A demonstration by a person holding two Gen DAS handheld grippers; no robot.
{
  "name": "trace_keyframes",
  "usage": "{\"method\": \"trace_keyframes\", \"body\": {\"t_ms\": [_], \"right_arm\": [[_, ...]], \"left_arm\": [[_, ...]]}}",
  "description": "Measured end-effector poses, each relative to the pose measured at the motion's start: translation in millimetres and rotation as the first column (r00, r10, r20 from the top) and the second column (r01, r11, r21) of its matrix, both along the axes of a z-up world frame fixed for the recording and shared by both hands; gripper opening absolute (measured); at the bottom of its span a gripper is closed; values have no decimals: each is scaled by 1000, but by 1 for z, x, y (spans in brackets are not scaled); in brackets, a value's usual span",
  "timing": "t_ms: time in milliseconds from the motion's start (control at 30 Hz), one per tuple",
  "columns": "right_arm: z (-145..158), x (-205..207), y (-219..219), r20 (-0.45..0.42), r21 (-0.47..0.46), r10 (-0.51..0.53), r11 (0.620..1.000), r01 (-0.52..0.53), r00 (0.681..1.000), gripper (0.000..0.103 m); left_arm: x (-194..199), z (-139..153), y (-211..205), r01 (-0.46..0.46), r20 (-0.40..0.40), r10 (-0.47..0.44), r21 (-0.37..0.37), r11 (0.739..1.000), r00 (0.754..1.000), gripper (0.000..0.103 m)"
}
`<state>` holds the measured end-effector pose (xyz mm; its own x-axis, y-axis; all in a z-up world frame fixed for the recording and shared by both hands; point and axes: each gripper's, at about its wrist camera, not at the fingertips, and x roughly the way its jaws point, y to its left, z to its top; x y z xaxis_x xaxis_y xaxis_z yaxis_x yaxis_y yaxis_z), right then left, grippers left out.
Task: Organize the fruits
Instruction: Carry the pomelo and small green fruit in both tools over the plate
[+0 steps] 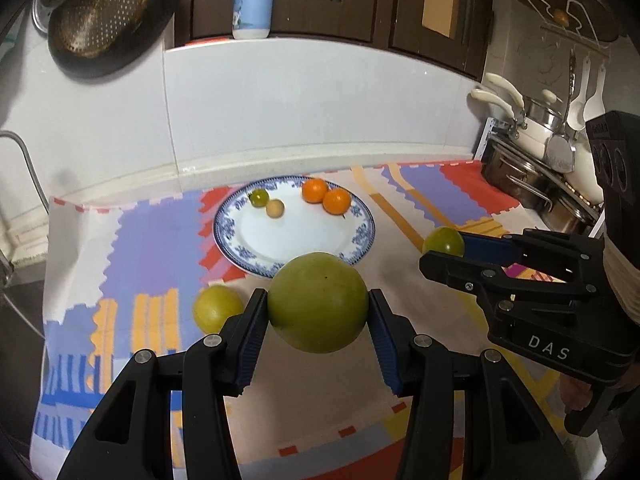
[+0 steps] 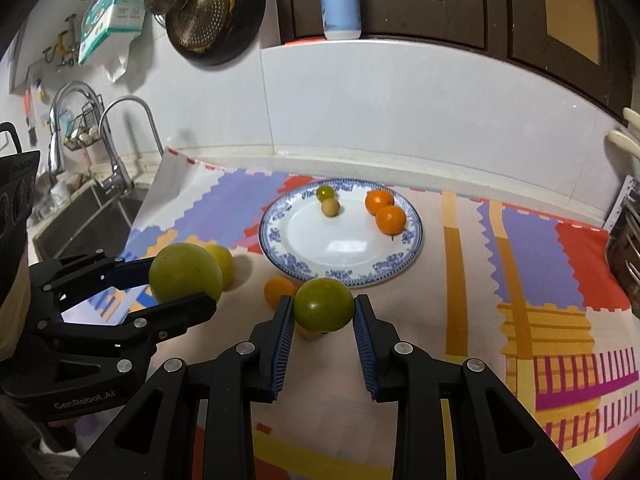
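I hold my left gripper at the bottom centre of the left wrist view, its two blue-padded fingers closed against the sides of a large green fruit, which is lifted above the patterned cloth. At the right edge of that same view my right gripper reaches in sideways, pinching a smaller dark green fruit. In the right wrist view that small fruit sits at the lower centre, gripped on both sides by the blue pads, and it hides most of an orange fruit lying on the cloth just behind it. A yellow-green fruit rests on the cloth to the lower left of the plate, just beside my left fingers. The blue-rimmed white plate lies in the middle of the frame, near the tiled wall. On its far side sit two oranges touching each other at the upper right, and a small green fruit touching a small tan fruit at the upper left. A blue bottle stands on the ledge at the top, and a metal colander hangs at the upper left.
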<state>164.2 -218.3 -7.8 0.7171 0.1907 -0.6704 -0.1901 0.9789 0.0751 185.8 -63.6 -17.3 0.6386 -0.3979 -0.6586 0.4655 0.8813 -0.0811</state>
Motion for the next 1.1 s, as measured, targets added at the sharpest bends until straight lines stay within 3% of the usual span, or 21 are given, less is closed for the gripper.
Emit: {"method": "trace_keyframes", "body": {"t_ms": [567, 1100], "right_arm": [[23, 33, 17, 76, 41, -73, 997, 70, 994, 31], [14, 101, 19, 51, 4, -102, 995, 102, 993, 31]], "left_arm": [[48, 24, 15, 57, 55, -58, 20, 998, 997, 49], [123, 8, 6, 88, 1, -88, 58, 994, 996, 49]]}}
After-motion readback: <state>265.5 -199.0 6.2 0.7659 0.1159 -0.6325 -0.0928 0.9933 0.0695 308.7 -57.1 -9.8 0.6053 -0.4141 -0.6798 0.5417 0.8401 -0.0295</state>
